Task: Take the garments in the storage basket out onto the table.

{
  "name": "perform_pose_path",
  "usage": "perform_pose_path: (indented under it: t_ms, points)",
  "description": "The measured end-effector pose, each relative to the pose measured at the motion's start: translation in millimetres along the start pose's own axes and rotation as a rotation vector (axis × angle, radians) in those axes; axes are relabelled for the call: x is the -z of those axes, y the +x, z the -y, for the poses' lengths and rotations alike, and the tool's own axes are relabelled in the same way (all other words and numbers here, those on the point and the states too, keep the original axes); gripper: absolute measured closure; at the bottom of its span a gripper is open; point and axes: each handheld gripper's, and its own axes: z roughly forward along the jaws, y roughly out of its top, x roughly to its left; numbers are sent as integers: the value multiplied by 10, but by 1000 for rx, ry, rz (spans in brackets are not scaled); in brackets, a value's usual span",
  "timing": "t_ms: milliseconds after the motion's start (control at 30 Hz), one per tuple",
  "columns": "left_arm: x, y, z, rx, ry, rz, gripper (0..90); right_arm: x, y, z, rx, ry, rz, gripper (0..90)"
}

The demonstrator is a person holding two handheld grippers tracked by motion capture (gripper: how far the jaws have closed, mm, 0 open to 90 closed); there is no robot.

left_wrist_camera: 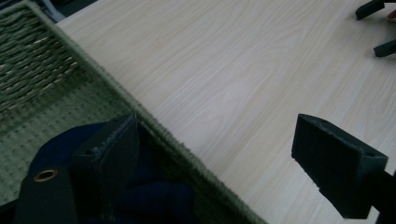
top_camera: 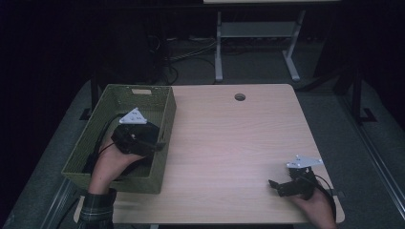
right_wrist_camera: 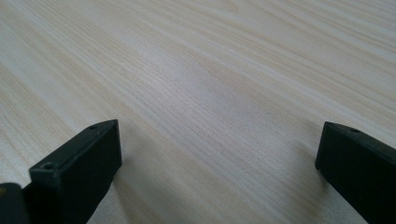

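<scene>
Jaws of the left gripper gape over the green woven basket's rim, above crumpled dark-blue cloth; right gripper wide, empty

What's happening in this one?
A person holds a gripper in each hand at a wooden table. The left gripper is over the right wall of a green woven basket, jaws open and straddling the rim, with a dark blue cloth lying inside below it. The right gripper is open low over bare table near the front right corner.
</scene>
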Motion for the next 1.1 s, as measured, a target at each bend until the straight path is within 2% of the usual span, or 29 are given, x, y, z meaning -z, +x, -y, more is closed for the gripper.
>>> perform_pose_path:
  t_ms: [333,533,700,733,900,1100]
  points:
    - [161,138,106,35,4,-57,146,1,1,0,-1,0,0,0]
    - [230,204,181,50,26,-86,146,1,1,-1,-2,1,-1,0]
    - [281,264,255,78,50,-113,146,0,1,0,-2,1,0,0]
    - [295,283,289,86,67,-121,146,0,0,0,-2,1,0,1]
    - [294,305,345,91,91,-125,145,-1,-1,0,0,1,1,0]
    - [267,339,400,78,120,-117,145,-1,-1,0,0,1,1,0]
